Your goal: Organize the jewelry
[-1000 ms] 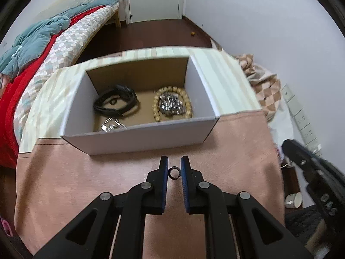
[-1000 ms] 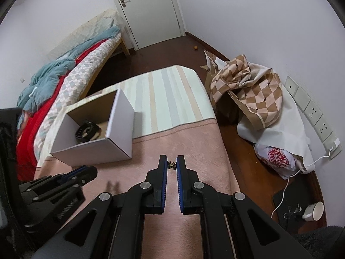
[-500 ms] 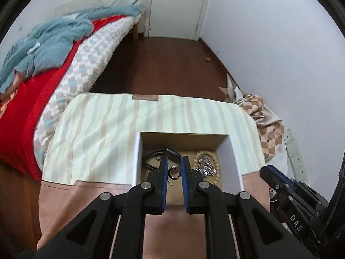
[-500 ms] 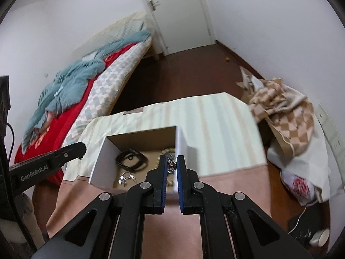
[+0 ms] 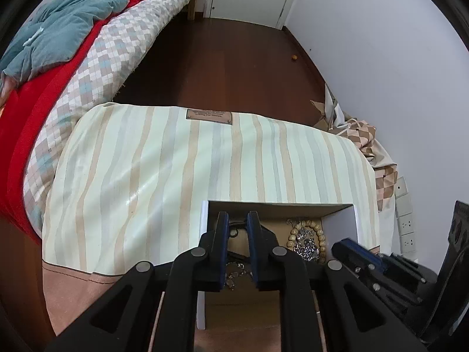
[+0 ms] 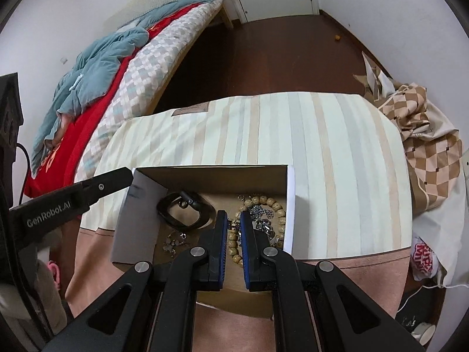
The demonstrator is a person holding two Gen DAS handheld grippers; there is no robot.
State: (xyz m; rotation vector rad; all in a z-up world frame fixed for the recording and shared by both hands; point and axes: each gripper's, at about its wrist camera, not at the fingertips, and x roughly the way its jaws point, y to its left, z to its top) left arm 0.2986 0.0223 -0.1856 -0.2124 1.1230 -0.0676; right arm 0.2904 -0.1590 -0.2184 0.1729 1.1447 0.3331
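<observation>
An open cardboard box (image 6: pixel 288 205) with white outer walls stands on the table; it also shows in the left wrist view (image 5: pixel 203 220). Inside lie a black band (image 6: pixel 183 209), a wooden bead bracelet (image 6: pixel 274 204) around a silver chain (image 6: pixel 263 226), and a small silver piece (image 6: pixel 173 242). My left gripper (image 5: pixel 235 231) is over the box's left part, shut on a small dark ring (image 5: pixel 233 232). My right gripper (image 6: pixel 233 223) is over the box's right part, shut on a small earring (image 6: pixel 233 222). The bead bracelet (image 5: pixel 306 239) shows in the left wrist view too.
The table has a striped cloth (image 6: pixel 322 152) at the far half and pink cloth (image 6: pixel 351 264) near me. A bed (image 5: pixel 73 58) with red and teal covers is at the left. A checked cloth heap (image 6: pixel 425 146) lies on the floor at the right.
Both grippers have moved forward from the pink cloth to above the box, each still holding its small piece. The views now look down into the box.
</observation>
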